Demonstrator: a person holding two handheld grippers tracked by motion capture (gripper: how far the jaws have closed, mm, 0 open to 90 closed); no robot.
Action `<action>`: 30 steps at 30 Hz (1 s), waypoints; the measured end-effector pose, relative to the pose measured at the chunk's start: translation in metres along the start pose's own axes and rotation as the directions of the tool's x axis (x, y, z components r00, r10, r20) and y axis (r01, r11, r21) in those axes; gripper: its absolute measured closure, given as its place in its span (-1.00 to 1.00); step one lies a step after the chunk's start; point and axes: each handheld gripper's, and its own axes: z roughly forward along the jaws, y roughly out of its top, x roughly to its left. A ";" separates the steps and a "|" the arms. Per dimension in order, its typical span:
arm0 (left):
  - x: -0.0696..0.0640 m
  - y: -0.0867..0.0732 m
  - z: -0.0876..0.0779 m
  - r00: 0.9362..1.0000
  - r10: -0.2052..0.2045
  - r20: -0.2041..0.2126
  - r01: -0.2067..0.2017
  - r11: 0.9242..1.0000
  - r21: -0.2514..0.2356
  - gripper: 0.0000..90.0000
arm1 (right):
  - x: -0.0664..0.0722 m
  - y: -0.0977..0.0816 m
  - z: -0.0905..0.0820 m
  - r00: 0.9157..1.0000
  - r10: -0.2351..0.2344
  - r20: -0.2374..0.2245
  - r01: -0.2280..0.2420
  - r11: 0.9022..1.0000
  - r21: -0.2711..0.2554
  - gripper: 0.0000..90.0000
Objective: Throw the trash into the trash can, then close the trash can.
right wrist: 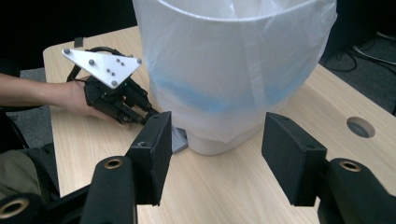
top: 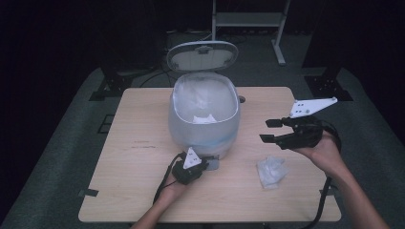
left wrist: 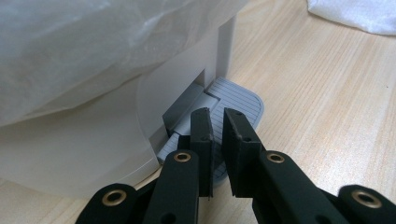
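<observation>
At the centre of the high view stands a pedal bin (top: 204, 117) on the desk (top: 138, 162), lined with a thin bag (top: 203, 102) and with its lid (top: 202, 56) swung up at the top of the frame. The left tongs (left wrist: 218, 135), closed with nothing between the jaws, press their tips down on the grey pedal (left wrist: 243, 100) at the bin's foot, low in the centre. That seems to be the step in hand: holding the lid open. The right tongs (top: 270, 130), at the right of the frame, hang above the desk with jaws apart and empty. Below them, lower right, lies a crumpled wad (top: 271, 171). The next move likely calls for the right tongs to drop onto the wad, pinch it, and carry it over the rim while the left tongs hold the pedal down.
</observation>
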 end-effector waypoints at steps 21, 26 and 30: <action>0.000 0.000 0.000 1.000 -0.002 -0.001 0.002 1.000 -0.005 0.83 | -0.001 -0.033 0.004 0.999 0.036 -0.008 -0.036 0.999 0.005 -0.10; 0.000 0.000 0.000 1.000 0.008 -0.002 -0.008 1.000 0.004 0.84 | -0.002 -0.044 0.008 0.999 0.049 -0.008 -0.049 0.999 0.014 -0.11; 0.000 0.000 0.000 1.000 0.001 -0.002 -0.001 1.000 0.001 0.84 | -0.003 -0.053 0.010 0.998 0.068 -0.008 -0.068 0.998 0.016 -0.12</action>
